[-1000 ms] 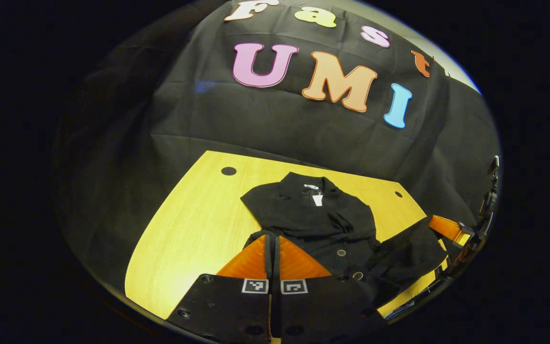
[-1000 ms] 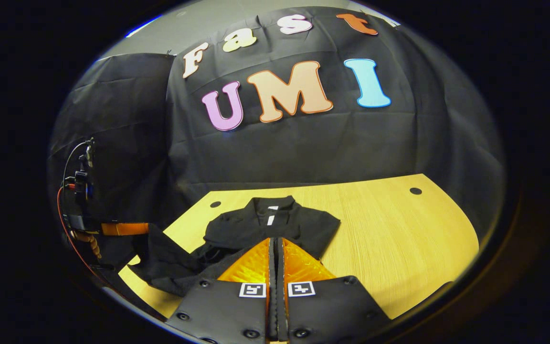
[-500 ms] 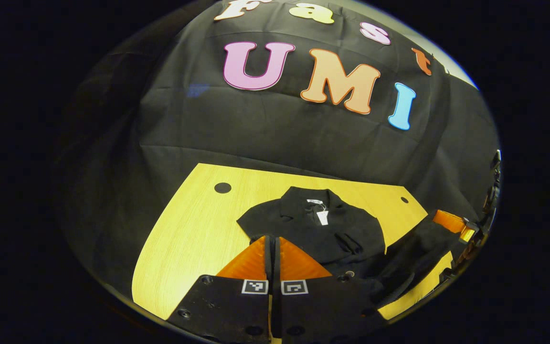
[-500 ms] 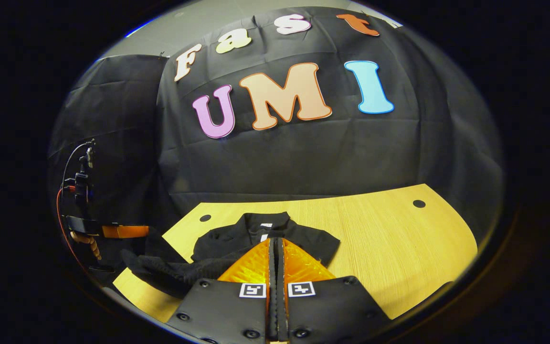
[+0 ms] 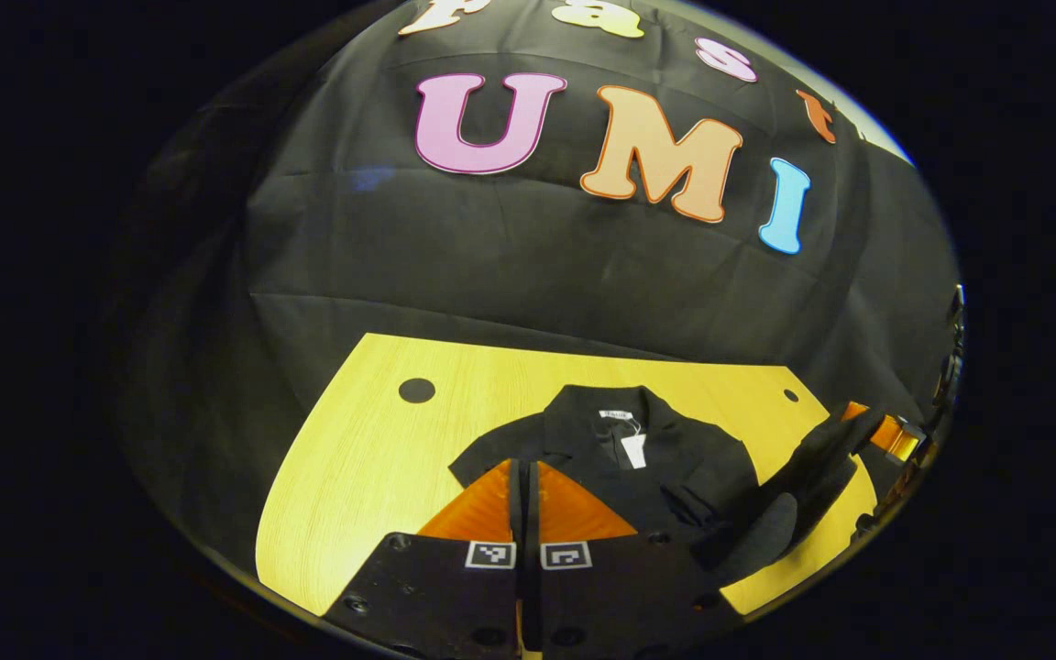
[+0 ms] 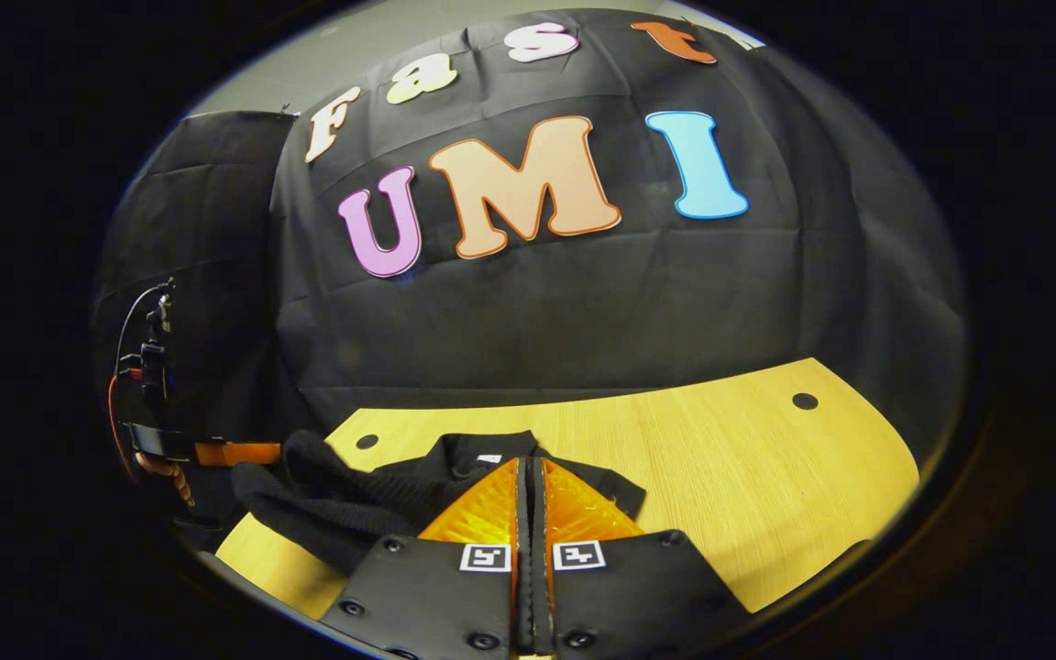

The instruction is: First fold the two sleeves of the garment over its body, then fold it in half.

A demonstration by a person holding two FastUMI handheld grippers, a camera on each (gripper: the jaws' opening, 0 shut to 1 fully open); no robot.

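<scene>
Partly lifted black garment [image 5: 665,458].

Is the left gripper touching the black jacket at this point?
Touching. The right gripper view shows the black jacket raised off the wooden table and hanging from the fingertips of the left gripper.
</scene>
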